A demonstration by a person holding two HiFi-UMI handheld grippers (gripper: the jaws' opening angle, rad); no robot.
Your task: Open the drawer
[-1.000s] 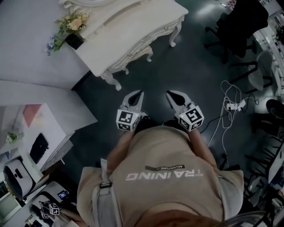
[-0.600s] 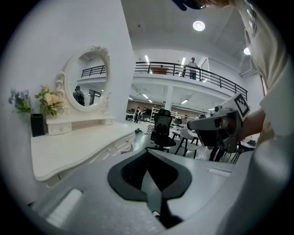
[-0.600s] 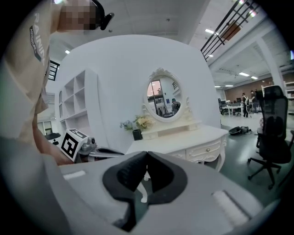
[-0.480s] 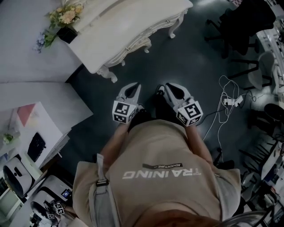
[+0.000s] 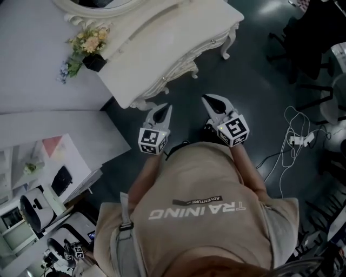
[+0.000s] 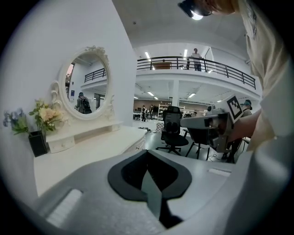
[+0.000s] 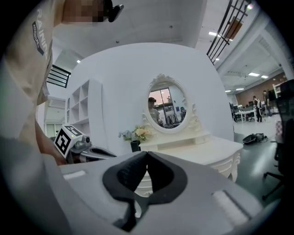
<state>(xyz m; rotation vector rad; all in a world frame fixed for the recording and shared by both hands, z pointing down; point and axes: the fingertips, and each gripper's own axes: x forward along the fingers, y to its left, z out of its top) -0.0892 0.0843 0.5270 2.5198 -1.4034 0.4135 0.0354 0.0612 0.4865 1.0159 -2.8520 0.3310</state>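
A white dressing table [image 5: 162, 38] with an oval mirror [image 5: 97, 4] stands against the wall ahead. Its curved front carries drawers with small knobs [image 5: 212, 41]. The left gripper [image 5: 169, 107] is shut and empty, its tips just short of the table's front edge near a carved leg [image 5: 141, 103]. To its right, the right gripper [image 5: 206, 98] is also shut and empty over the dark floor. In the left gripper view, the left gripper [image 6: 147, 151] points across the tabletop [image 6: 92, 153]. In the right gripper view, the right gripper [image 7: 147, 153] faces the table front [image 7: 225, 163].
A pot of flowers [image 5: 89, 43] stands on the table's left end. A white shelf unit [image 5: 43, 173] with small items is at the left. Cables and a power strip [image 5: 296, 138] lie on the floor at the right, with office chairs [image 5: 308, 32] beyond.
The person has stepped toward the dressing table. Both grippers have moved forward with it and now sit close to its front edge. Both stay shut.
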